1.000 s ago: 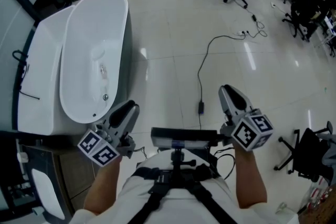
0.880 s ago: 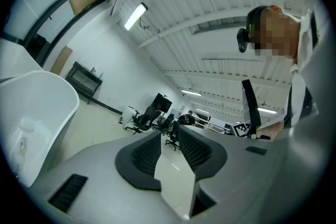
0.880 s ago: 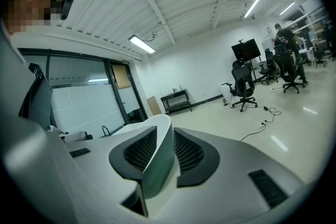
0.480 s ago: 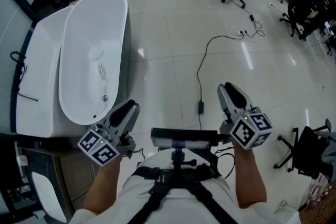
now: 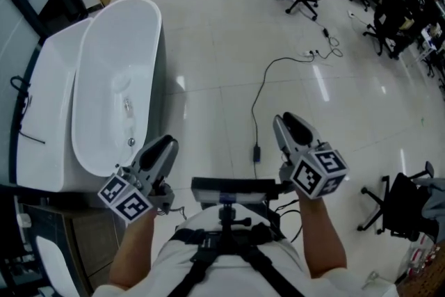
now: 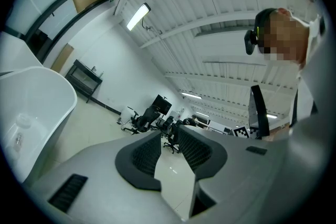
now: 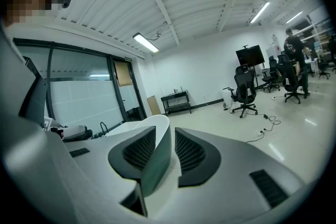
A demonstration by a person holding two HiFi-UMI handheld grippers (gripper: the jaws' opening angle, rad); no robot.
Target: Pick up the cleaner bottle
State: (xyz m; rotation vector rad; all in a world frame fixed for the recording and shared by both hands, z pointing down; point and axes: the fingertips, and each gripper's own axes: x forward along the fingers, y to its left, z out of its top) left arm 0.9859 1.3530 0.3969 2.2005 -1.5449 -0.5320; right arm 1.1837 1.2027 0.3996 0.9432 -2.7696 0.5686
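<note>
**White tub holds the bottle, both grippers empty**

Pale and nearly see-through, the cleaner bottle lies flat on the floor of the white bathtub. Its long axis runs along the tub's length; which end bears the cap I cannot tell. The left gripper is released, jaws apart on air. The right gripper has just been opening and has nothing between its jaws. Both are outside the tub.

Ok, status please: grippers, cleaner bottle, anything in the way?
Left gripper open, empty. Right gripper empty, jaws just been opening. Cleaner bottle not made out. Nothing blocks bathtub, ahead left.
</note>
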